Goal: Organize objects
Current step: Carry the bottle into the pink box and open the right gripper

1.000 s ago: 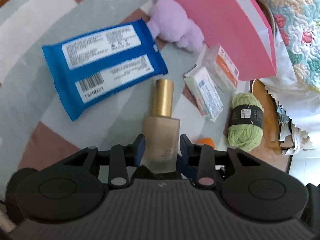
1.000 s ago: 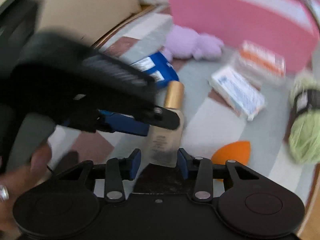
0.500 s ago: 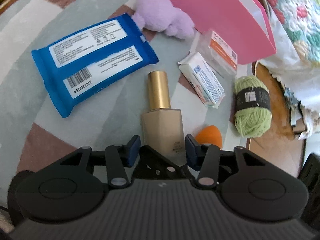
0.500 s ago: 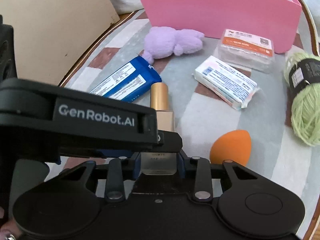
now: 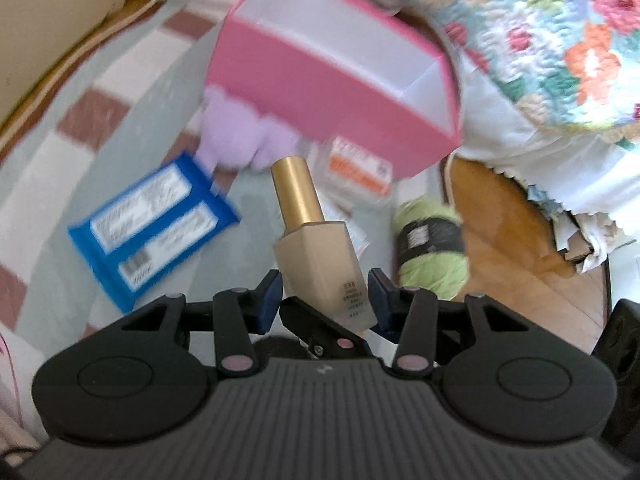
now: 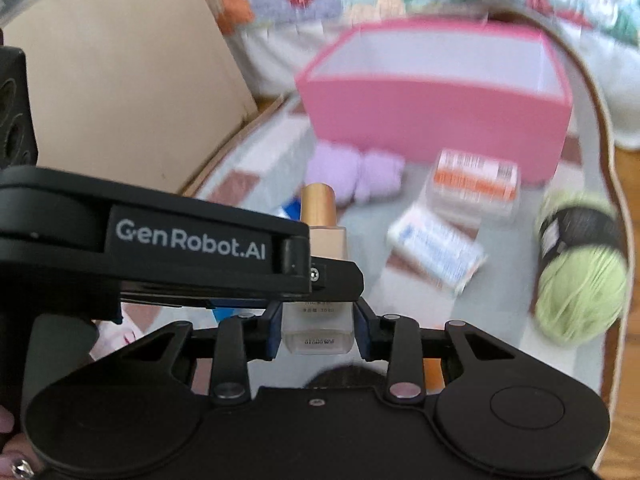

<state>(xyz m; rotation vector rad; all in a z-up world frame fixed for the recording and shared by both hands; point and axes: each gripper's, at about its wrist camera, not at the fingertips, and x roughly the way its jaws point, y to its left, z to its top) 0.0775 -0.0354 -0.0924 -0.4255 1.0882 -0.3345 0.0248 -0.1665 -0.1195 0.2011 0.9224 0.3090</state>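
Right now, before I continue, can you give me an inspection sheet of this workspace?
Surface: striped grey, white and brown rug.
Job's things: beige glass bottle with gold cap; open pink cardboard box, nothing seen inside.
Clutter: blue wipes pack, purple plush toy, green yarn ball, orange-labelled packet, white packet.
Grippers: right gripper shut on the bottle's base; left gripper around it, contact unclear.
Cables: nothing seen.
Surroundings: floral quilt, wooden floor, beige board.

Gold-capped beige bottle [image 5: 320, 256] — lifted, tilted

plush toy [image 6: 352, 176] before box [image 6: 436, 128], yarn [image 6: 580, 272] right
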